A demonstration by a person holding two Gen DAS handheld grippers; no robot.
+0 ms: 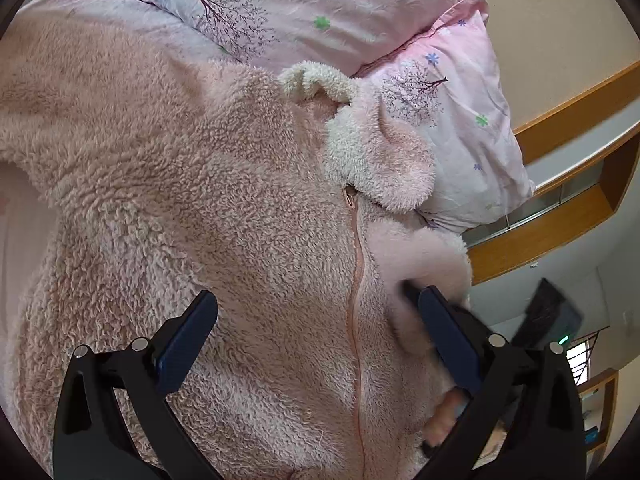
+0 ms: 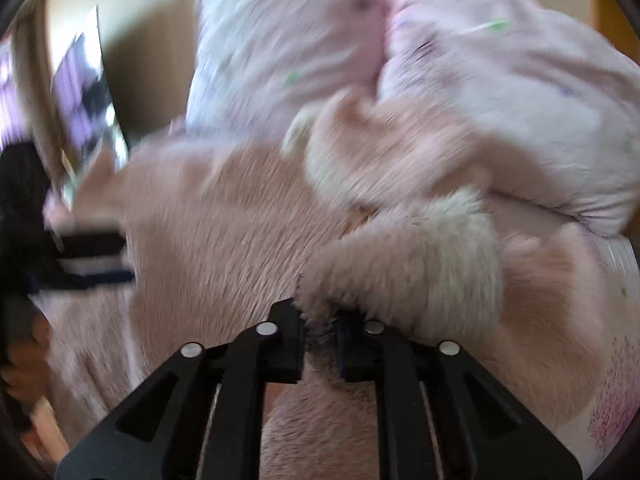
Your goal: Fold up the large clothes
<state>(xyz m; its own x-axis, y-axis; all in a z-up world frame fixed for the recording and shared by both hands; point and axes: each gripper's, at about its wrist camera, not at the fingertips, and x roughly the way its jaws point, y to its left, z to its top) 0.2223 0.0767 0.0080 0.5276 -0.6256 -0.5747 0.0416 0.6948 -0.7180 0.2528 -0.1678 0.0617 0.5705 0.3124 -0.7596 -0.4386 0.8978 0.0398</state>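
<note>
Left wrist view: big pink fleece zip-up garment with a shaggy pile spread across the bed, filling everything ahead of and below the left gripper. Beyond the fingertips, two pink floral-print pillows stacked against the wall. Just past the right-hand finger, a cream-and-pink fleece hood with small ears flopped at the collar. Between the fingers, running away from them, a thin pink zipper line, closed up the front. Left fingers spread wide, holding nothing; the right-hand pad brushing a fold of fleece, the other hovering over the chest panel.

Right wrist view, heavily smeared: same garment ahead, pillows beyond. Right gripper nearly closed, with a tuft of cream-pink fleece, probably a cuff or hood edge, sitting in the narrow gap at the fingertips; through the blur, impossible to say whether the pads truly pinch it or have let go. Far left of those fingers, the other gripper's dark shape visible.

Handling, as a judgement: soft, bulky, limp, fairly light for its size; no stiffness to hold a crease, so folds likely to spring back and need pressing flat. Grippy pile, unlikely to slip from the pads, yet thick enough to want a deep bite. Best holds: shoulder seams, cuffs and hem corners, not the loose hood or the middle of a panel.
</note>
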